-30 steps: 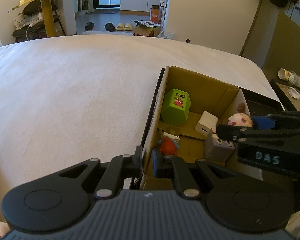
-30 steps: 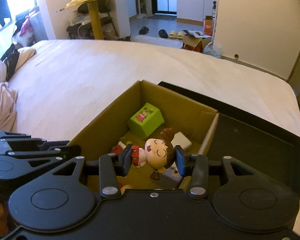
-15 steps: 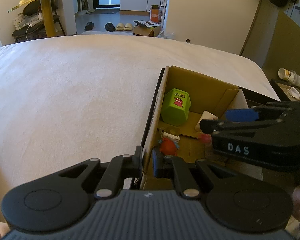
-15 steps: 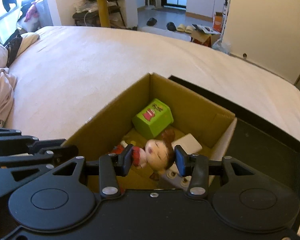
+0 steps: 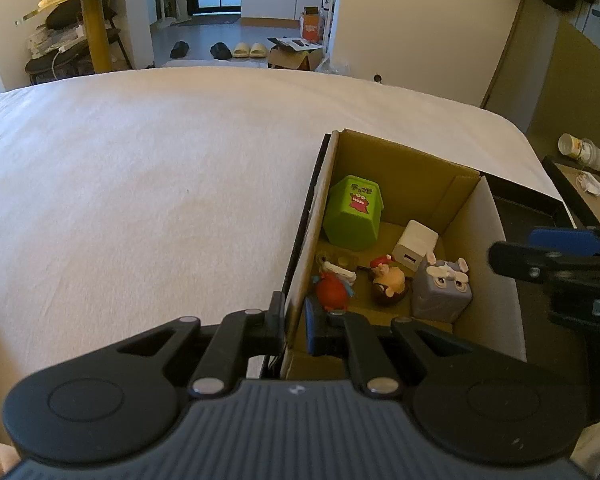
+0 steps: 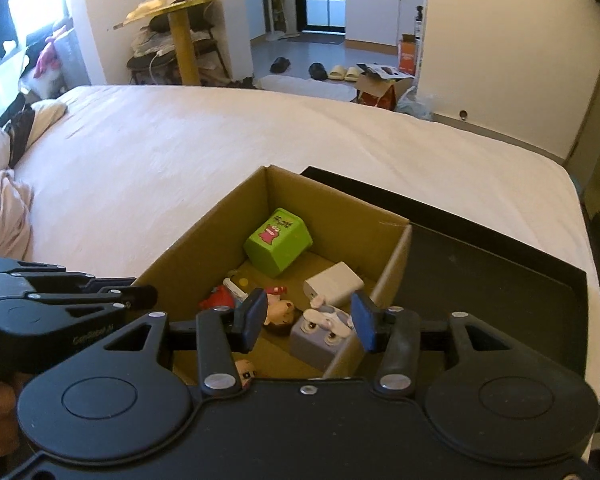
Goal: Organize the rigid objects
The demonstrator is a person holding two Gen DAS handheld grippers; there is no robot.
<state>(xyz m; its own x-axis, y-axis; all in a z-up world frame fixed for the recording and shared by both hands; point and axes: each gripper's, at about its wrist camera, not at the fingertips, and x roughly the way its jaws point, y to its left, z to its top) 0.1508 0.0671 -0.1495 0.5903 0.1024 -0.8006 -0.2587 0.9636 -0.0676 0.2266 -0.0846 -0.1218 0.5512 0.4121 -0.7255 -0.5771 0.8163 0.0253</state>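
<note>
Doll figurine dropped in the cardboard box, just below my right gripper.
Jaws have just been opening, now empty; left gripper pinches the box wall. Light, hard, slippery: I'd grip its round head.

Doll now out of the right gripper (its fingers freshly spread), down in the box.

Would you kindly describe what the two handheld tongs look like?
Both are matte black plastic. The left tongs have a ribbed blue-grey body, round discs, silver pivot screws and blue pads. The right tongs share that build, with a smooth black body. No cables or sleeves show.
</note>
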